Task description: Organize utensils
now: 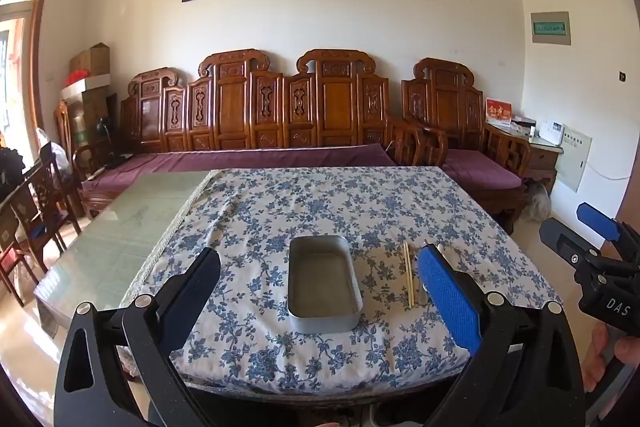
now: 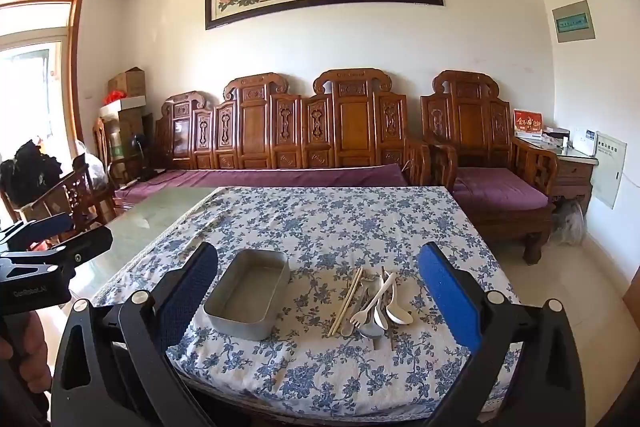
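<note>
A grey metal tray (image 1: 324,283) (image 2: 250,297) lies empty on the blue-flowered tablecloth (image 1: 320,211). To its right lies a pile of utensils (image 2: 376,303): a pair of wooden chopsticks (image 2: 346,301) (image 1: 408,273), a white fork (image 2: 370,305), white spoons (image 2: 396,307) and several metal pieces. My left gripper (image 1: 320,275) hangs open above the near table edge, framing the tray, with nothing between its fingers. My right gripper (image 2: 320,275) is open too, held over the near edge with tray and utensils ahead of it. In the left wrist view the blue pad hides most of the pile.
The cloth covers the right part of a glass-topped table (image 1: 132,223). Carved wooden benches with purple cushions (image 1: 256,159) stand behind it, wooden chairs (image 1: 40,203) at the left. The other gripper (image 1: 600,259) (image 2: 44,255) shows at each view's edge, with a hand (image 1: 616,359) below it.
</note>
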Action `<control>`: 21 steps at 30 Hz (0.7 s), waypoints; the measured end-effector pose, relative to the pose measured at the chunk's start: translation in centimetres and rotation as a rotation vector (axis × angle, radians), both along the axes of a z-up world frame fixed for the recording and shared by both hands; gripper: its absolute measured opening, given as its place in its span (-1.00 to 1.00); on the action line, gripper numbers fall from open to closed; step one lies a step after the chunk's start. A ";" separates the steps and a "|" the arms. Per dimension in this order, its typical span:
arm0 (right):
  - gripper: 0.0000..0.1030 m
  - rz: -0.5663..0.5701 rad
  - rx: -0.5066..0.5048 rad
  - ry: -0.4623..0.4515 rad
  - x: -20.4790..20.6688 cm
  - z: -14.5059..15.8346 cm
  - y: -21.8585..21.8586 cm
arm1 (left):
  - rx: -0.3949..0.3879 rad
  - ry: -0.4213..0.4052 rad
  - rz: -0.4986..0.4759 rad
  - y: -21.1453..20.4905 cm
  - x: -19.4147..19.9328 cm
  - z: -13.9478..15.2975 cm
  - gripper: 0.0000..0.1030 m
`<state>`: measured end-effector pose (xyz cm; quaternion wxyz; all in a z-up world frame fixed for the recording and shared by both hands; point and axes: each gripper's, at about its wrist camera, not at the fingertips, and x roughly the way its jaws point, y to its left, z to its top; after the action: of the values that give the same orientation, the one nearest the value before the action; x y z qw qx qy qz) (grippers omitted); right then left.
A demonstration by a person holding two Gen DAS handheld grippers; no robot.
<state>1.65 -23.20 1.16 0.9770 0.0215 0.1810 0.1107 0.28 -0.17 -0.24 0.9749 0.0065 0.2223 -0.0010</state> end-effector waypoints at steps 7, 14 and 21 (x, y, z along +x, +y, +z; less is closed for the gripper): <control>0.95 0.000 0.002 0.000 0.0 0.0 0.1 | -0.004 -0.004 0.004 0.2 -0.2 0.4 0.85; 0.95 0.000 0.001 -0.001 0.0 -0.1 0.2 | -0.009 -0.014 0.004 0.0 0.1 1.0 0.85; 0.95 0.000 0.003 -0.002 0.0 0.0 0.2 | -0.010 -0.013 0.006 -0.4 0.7 0.9 0.85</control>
<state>1.63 -23.03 1.11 0.9772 0.0227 0.1796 0.1110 0.98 -0.60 0.69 0.9763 0.0012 0.2162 0.0007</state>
